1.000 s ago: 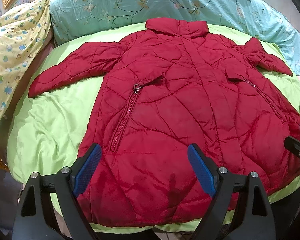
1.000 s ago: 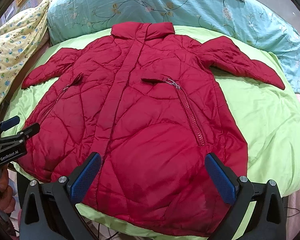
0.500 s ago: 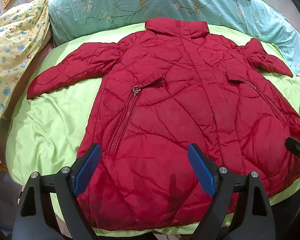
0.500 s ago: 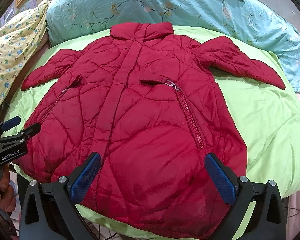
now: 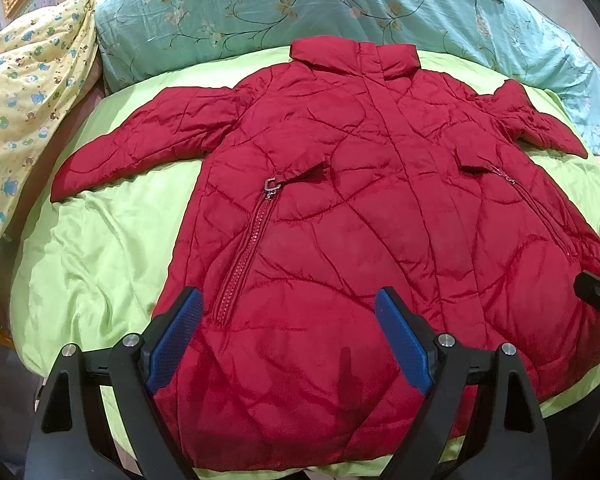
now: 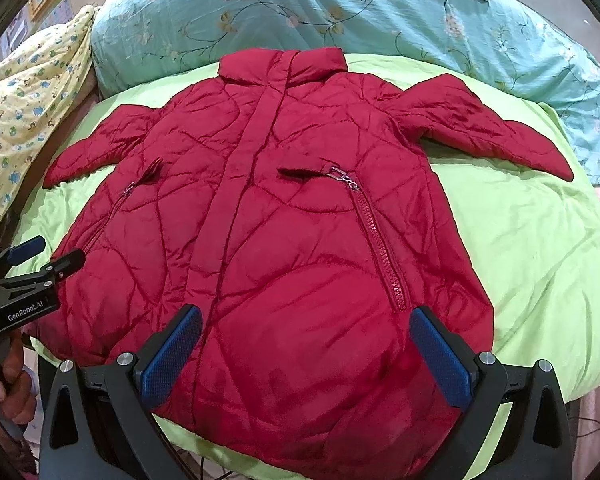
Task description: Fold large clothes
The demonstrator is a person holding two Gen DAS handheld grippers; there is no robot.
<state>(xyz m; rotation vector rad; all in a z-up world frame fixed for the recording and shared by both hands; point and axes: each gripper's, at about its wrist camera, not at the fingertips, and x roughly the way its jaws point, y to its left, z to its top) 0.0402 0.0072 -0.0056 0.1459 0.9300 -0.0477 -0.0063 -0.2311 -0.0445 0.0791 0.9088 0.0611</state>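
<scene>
A red quilted coat (image 5: pixel 340 220) (image 6: pixel 284 240) lies flat, front up, on a lime-green sheet (image 5: pixel 100 248) (image 6: pixel 532 248), collar at the far end and both sleeves spread out. My left gripper (image 5: pixel 288 332) hovers open above the coat's hem on its left half, nothing between its blue pads. My right gripper (image 6: pixel 304 344) is open too, above the hem on the right half, beside the pocket zipper (image 6: pixel 380 248). In the right wrist view the left gripper (image 6: pixel 40 256) shows at the left edge, held by a hand (image 6: pixel 4 392).
A teal floral quilt (image 5: pixel 300 12) (image 6: pixel 340 8) runs across the head of the bed. A yellow patterned blanket (image 5: pixel 16 100) (image 6: pixel 24 92) is heaped at the left. The bed's near edge lies just under both grippers.
</scene>
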